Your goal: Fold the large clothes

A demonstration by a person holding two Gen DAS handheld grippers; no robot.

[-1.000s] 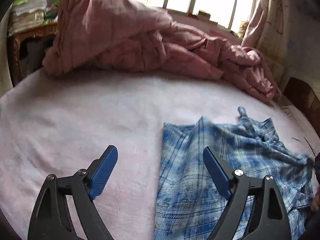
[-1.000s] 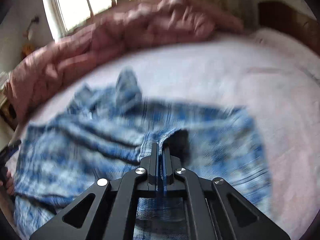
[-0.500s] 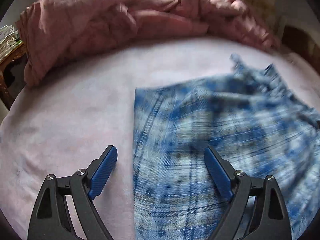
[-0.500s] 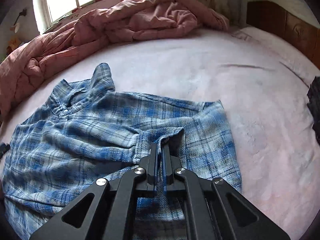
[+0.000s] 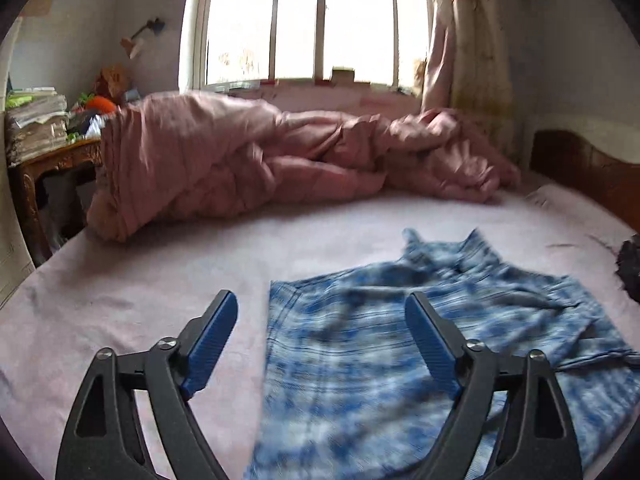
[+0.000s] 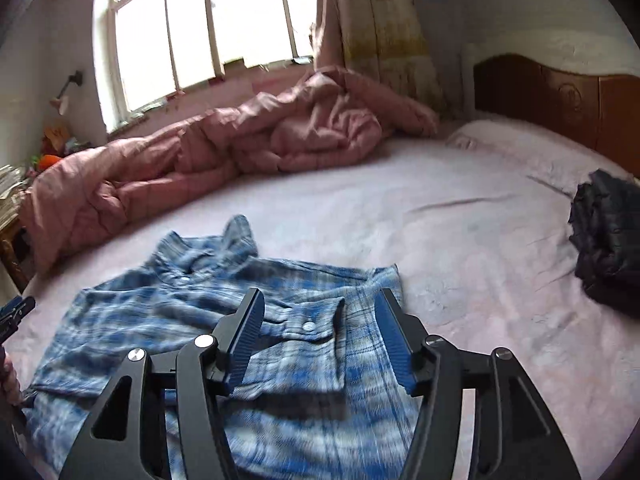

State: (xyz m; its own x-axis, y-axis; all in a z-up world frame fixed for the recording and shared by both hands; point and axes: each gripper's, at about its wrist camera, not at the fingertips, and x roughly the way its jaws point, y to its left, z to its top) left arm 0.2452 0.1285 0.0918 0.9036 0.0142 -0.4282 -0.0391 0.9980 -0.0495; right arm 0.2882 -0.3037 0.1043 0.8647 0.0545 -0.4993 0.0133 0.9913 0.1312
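Right wrist view: your right gripper (image 6: 320,320) sits nearest, its jaws spread wide and holding nothing, the blue ribbed pads (image 6: 394,342) hanging just above the blue plaid shirt (image 6: 200,320). Between the pads you see a buttoned cuff (image 6: 316,324) lying folded across the shirt body. The shirt rests flat on the pink bed sheet (image 6: 460,248), near you and toward the left, with its collar (image 6: 208,248) pointing to the far side. At the far left edge of this view a bit of your other tool shows beside the shirt's left border. To the right, well apart from the shirt, a dark folded garment (image 6: 608,240) lies on the sheet. Beyond the shirt a crumpled pink quilt (image 6: 260,140) is heaped along the far side of the bed, with the wooden headboard (image 6: 560,96) at the far right and the window (image 6: 200,28) and curtain (image 6: 380,20) behind.

In the left wrist view, your left gripper (image 5: 320,320) is also released, jaws far apart and empty. Its left pad hangs over bare sheet (image 5: 140,280) and its right pad over the shirt (image 5: 380,360), whose left edge runs between them. The shirt is motion-blurred here. Farther off lies the quilt (image 5: 240,160), and at the far left a wooden table (image 5: 48,168) carries a stack of papers (image 5: 36,120).
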